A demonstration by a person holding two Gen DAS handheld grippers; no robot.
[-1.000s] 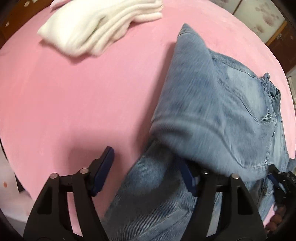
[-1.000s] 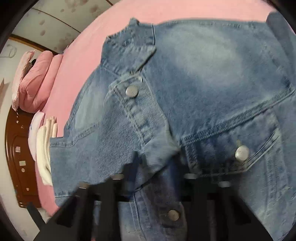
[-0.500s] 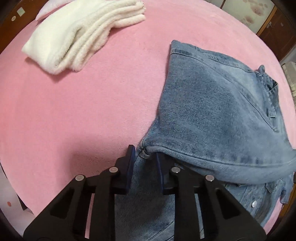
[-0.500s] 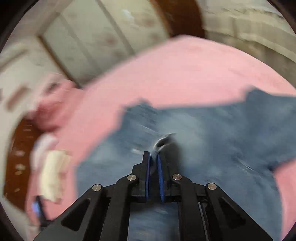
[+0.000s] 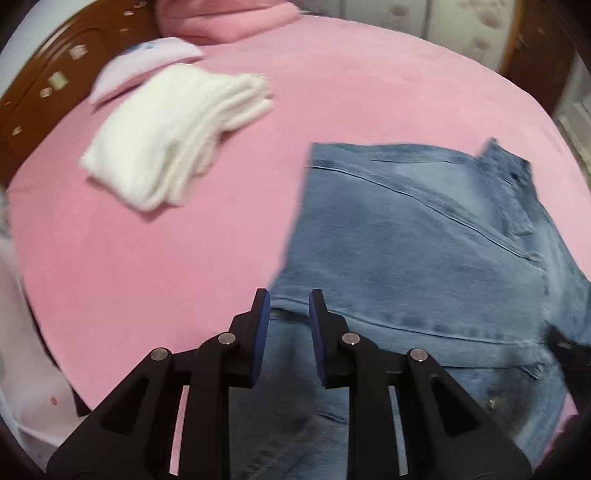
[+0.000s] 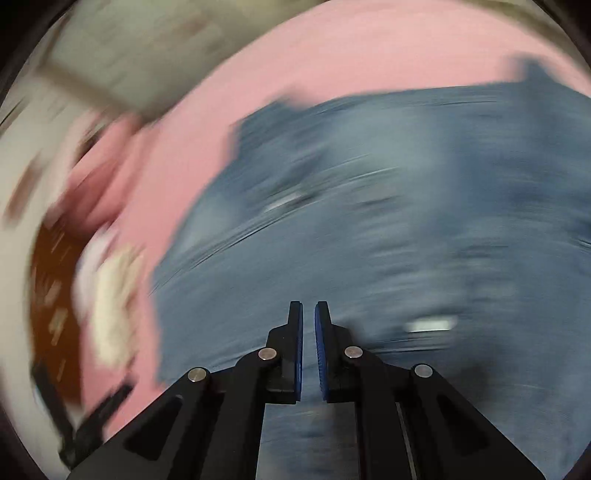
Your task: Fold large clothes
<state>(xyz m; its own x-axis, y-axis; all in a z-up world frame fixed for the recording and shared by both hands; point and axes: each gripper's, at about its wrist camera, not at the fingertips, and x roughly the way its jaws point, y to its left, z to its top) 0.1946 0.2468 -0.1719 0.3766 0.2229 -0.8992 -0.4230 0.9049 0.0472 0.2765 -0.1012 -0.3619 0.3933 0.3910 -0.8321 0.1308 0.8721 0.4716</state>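
Observation:
A light blue denim jacket (image 5: pixel 424 258) lies partly folded on the pink bed (image 5: pixel 184 258), filling the right half of the left wrist view. My left gripper (image 5: pixel 288 306) is at its near left corner, pads narrowly apart and shut on the folded denim edge. The right wrist view is badly blurred. There the jacket (image 6: pixel 388 221) spreads under and ahead of my right gripper (image 6: pixel 308 310). Its pads stand almost together, pinching a thin bit of denim as far as the blur lets me see. A dark shape at the jacket's right edge (image 5: pixel 569 350) looks like the right gripper.
A folded white fleecy garment (image 5: pixel 173 136) lies on the bed to the far left, beside a pale pillow (image 5: pixel 144 66). Behind them are a pink bundle (image 5: pixel 229 18) and the brown wooden headboard (image 5: pixel 40 92). Wardrobe doors stand beyond the bed's far side.
My left gripper shut on the jacket's folded corner and then rose with it, so more bed and headboard show. The right gripper also closed on denim, lifted and swung, blurring its view.

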